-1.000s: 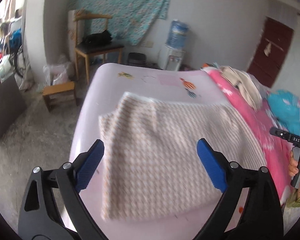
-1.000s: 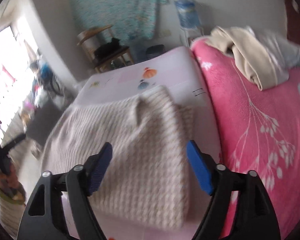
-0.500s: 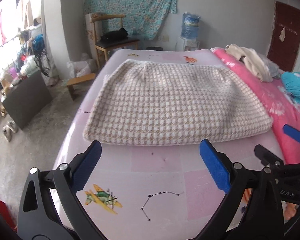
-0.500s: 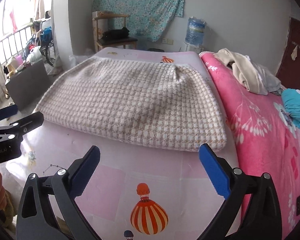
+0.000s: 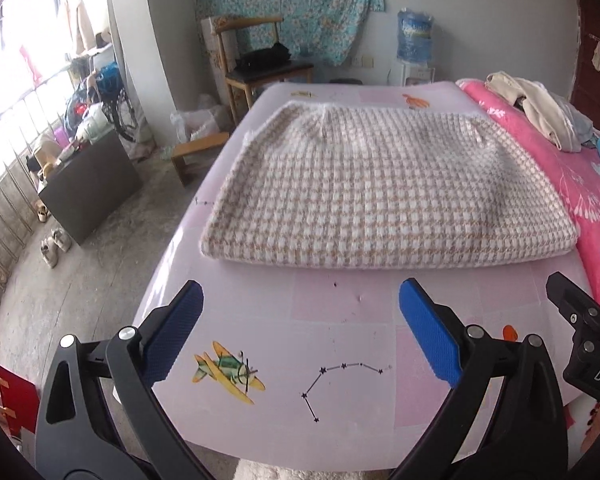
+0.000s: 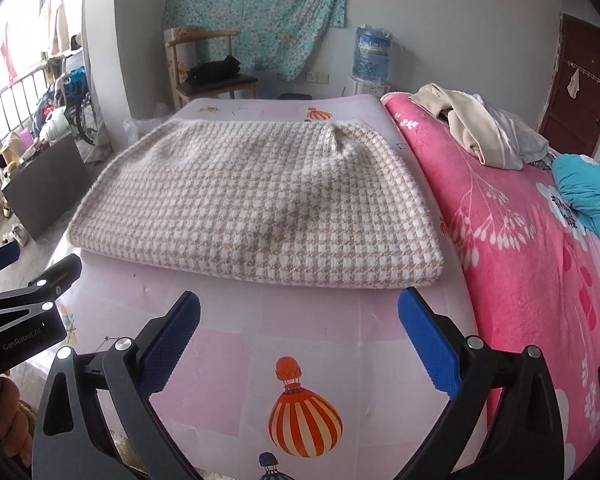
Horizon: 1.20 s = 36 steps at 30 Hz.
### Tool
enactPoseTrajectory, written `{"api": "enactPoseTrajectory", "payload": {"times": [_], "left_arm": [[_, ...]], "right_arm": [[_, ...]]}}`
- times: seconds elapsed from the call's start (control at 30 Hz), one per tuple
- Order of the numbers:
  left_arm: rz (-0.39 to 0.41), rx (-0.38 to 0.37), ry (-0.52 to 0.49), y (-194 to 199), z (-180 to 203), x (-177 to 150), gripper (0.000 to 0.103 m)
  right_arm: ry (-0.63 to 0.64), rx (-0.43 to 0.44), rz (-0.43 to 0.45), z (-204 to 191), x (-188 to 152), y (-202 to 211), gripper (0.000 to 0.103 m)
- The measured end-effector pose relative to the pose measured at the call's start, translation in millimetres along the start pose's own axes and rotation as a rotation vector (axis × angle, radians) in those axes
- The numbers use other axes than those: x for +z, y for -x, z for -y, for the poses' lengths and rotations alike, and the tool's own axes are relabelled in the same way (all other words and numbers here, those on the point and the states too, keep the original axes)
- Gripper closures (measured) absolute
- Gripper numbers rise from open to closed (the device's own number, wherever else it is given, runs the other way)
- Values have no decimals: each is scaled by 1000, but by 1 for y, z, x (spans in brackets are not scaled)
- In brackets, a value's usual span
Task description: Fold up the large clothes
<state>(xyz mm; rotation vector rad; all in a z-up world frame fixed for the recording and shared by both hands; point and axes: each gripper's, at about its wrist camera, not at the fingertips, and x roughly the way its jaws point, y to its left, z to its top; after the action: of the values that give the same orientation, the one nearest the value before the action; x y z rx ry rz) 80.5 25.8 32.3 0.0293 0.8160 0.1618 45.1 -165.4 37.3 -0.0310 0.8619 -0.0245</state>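
Observation:
A beige and white houndstooth knit garment (image 5: pixel 380 184) lies folded into a flat rectangle on the pale pink printed sheet (image 5: pixel 340 344). Its near folded edge runs straight across. My left gripper (image 5: pixel 300 312) hovers open over bare sheet just short of that edge, nothing between its blue pads. In the right wrist view the same garment (image 6: pixel 260 200) lies ahead of my right gripper (image 6: pixel 300 316), which is also wide open and empty. The two grippers sit side by side: the right gripper (image 5: pixel 584 272) shows at the left view's right edge, the left gripper (image 6: pixel 36 262) at the right view's left edge.
A pink flowered blanket (image 6: pixel 520 260) covers the bed to the right, with a heap of pale clothes (image 6: pixel 480 128) and a teal garment (image 6: pixel 588 192) on it. Left of the sheet the bed drops to the floor, with a low stool (image 5: pixel 196 152) and dark board (image 5: pixel 88 188). A chair (image 5: pixel 260 64) stands behind.
Both grippers have drawn back from over the garment to the near part of the sheet. The right jaws have spread wider. The garment lies flat and free of both.

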Motion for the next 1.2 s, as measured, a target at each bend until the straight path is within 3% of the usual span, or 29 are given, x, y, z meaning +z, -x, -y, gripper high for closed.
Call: {"api": "enactPoseTrajectory", "payload": {"times": [0.43,1.2], "left_arm": [[-63,-101,3,-11,5,-5,8],[-63,-135,-3,-7,10,-4,8]], "right_arm": [[-2,-30,-52,-2,-7,-11,6],[-4,-69,-58,3,-4,-9,6]]}}
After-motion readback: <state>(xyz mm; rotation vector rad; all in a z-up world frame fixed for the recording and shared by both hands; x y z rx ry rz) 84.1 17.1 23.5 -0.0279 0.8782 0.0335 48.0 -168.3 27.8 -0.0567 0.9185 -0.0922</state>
